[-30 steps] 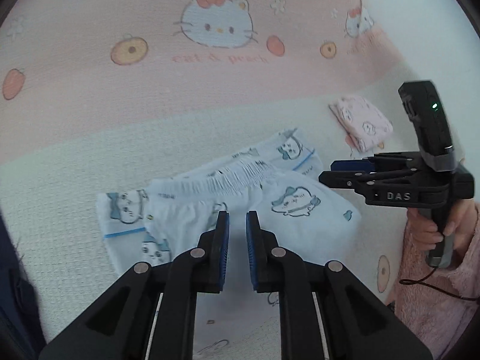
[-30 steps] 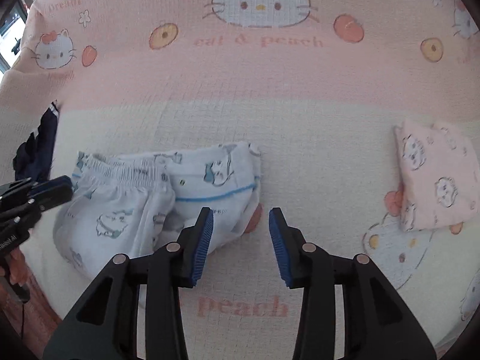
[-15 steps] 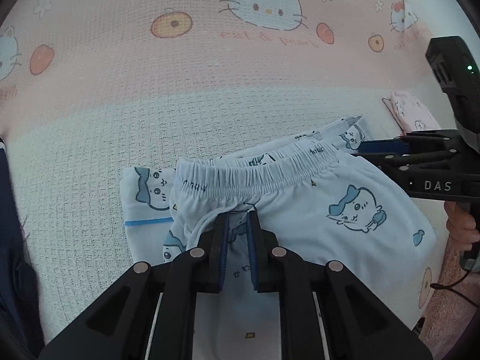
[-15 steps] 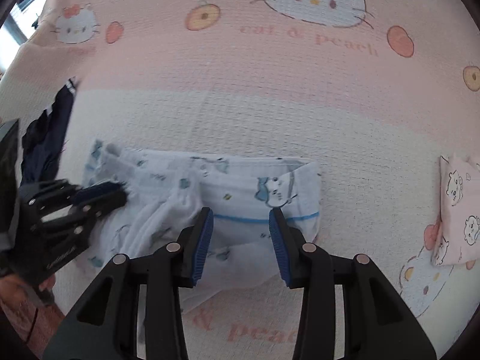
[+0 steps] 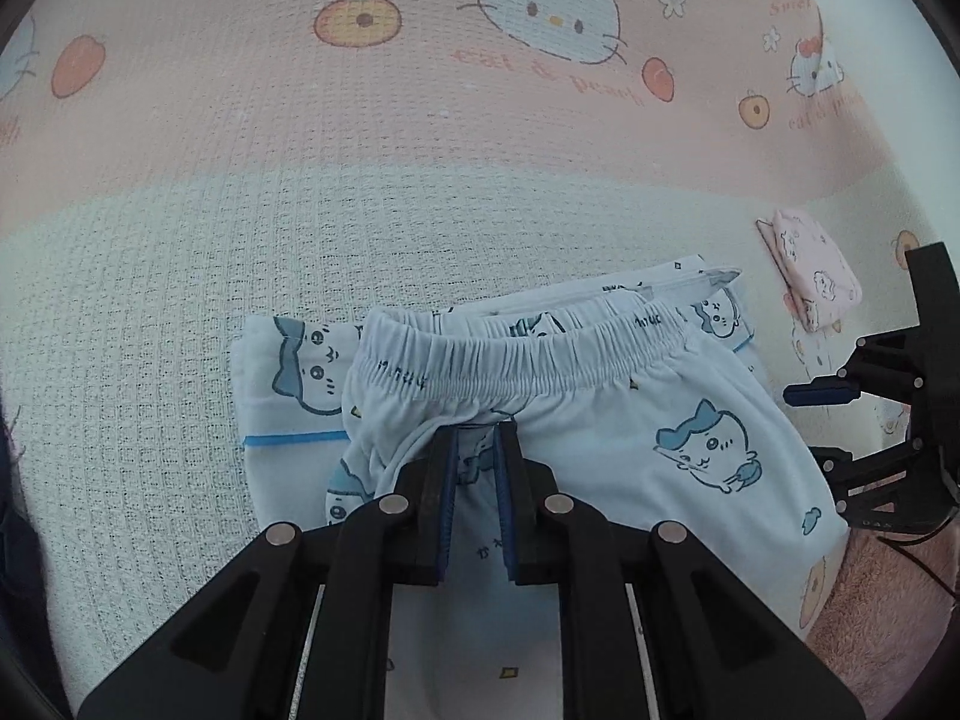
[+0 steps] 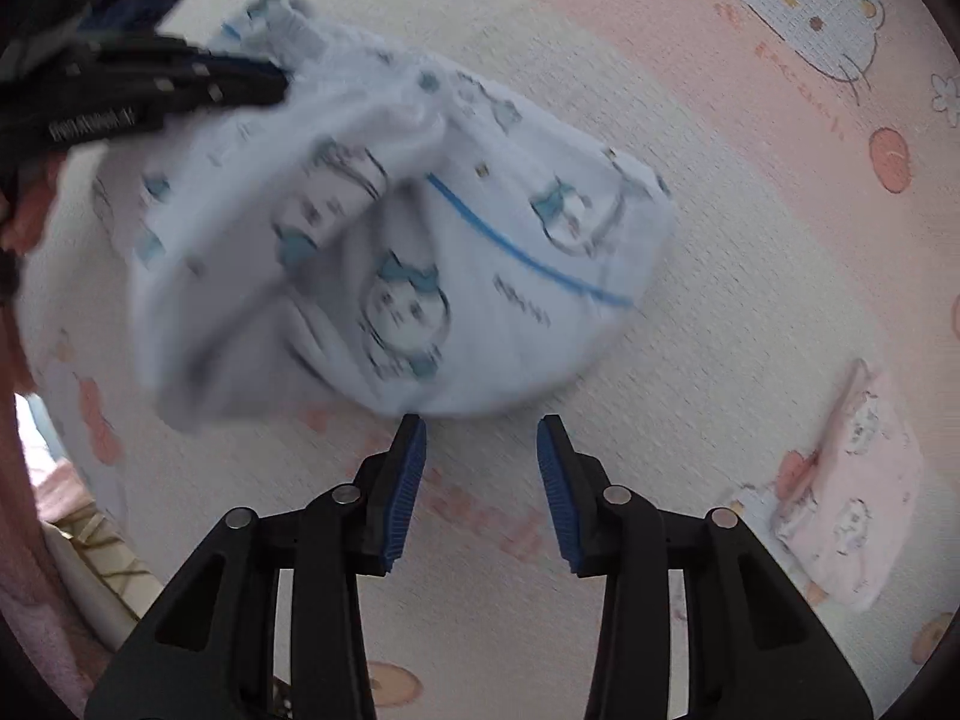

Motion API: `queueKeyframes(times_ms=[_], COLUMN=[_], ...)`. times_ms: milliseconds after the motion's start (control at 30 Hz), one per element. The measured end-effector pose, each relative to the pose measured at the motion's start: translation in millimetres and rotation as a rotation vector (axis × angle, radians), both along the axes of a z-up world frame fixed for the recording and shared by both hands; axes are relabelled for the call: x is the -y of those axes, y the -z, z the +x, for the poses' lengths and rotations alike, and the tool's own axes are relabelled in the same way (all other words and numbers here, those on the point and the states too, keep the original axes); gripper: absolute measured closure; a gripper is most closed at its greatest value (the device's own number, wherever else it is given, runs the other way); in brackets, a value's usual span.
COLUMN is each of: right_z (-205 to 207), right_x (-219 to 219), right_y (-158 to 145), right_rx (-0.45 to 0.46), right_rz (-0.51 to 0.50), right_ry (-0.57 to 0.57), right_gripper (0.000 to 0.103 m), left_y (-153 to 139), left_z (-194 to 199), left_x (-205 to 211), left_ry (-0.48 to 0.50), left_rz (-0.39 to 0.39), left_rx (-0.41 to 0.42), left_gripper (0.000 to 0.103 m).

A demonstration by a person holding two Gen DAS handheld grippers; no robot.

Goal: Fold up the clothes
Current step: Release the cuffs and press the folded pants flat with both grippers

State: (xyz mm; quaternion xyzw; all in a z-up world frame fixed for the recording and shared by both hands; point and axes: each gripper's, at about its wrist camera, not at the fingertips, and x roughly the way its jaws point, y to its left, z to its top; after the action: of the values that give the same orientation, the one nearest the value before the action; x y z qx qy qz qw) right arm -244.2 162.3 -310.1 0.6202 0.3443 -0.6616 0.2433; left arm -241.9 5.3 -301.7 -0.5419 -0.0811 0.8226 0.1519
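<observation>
Surface: pink-and-cream cartoon blanket (image 5: 180, 276) | pale blue shorts (image 5: 600, 420) lie bunched ahead of both tongs | left gripper (image 5: 477, 450) pinches shorts fabric under waistband (image 5: 510, 354) | right gripper (image 6: 480, 450) apart, empty, just short of hem | you should catch a single edge, pull taut, then fold.

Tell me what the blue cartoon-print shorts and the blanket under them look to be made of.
Shorts: soft, matte knit, probably cotton jersey; the fabric drapes in limp folds and the elastic waistband is gathered. Blanket: textured waffle-weave cloth, likely cotton, matte; a grid of small square cells covers its surface.
</observation>
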Motion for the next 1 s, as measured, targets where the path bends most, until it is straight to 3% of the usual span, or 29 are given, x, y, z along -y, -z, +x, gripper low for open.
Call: queueKeyframes(times_ms=[67, 233, 300, 400, 467, 567, 800, 867, 900, 1000], right_z=[-3, -17, -22, -26, -19, -14, 14, 24, 28, 22], right_x=[-11, -11, 3, 22, 34, 39, 18, 3, -6, -29], right_y=[-8, -50, -31, -6, -10, -15, -11, -2, -2, -21], right_rx=[-0.019, -0.047, 0.036, 0.148, 0.117, 0.124, 0.129, 0.129, 0.119, 0.107], right_rz=[-0.034, -0.351, -0.347, -0.335, -0.337, -0.363, -0.217, -0.104, -0.093, -0.178], right_ry=[0.064, 0.224, 0.192, 0.144, 0.074, 0.058, -0.057, -0.087, -0.094, 0.033], right_gripper=[0.064, 0.063, 0.063, 0.060, 0.059, 0.059, 0.060, 0.060, 0.059, 0.060], left_y=[-8, -35, -35, -25, -22, -11, -6, -6, -7, -17], left_z=[4, 24, 29, 27, 26, 22, 15, 15, 15, 20], left_x=[-2, -31, -38, -39, -41, -44, -39, -39, -40, -41], left_ry=[-0.011, 0.085, 0.102, 0.053, 0.045, 0.039, 0.033, 0.031, 0.029, 0.032], left_rz=[-0.027, -0.009, -0.013, 0.035, 0.033, 0.022, 0.027, 0.023, 0.022, 0.004], left_rx=[0.000, -0.065, -0.063, -0.020, -0.032, -0.022, -0.009, -0.009, -0.010, -0.017], left_gripper=[0.089, 0.089, 0.089, 0.089, 0.089, 0.088, 0.088, 0.088, 0.088, 0.088])
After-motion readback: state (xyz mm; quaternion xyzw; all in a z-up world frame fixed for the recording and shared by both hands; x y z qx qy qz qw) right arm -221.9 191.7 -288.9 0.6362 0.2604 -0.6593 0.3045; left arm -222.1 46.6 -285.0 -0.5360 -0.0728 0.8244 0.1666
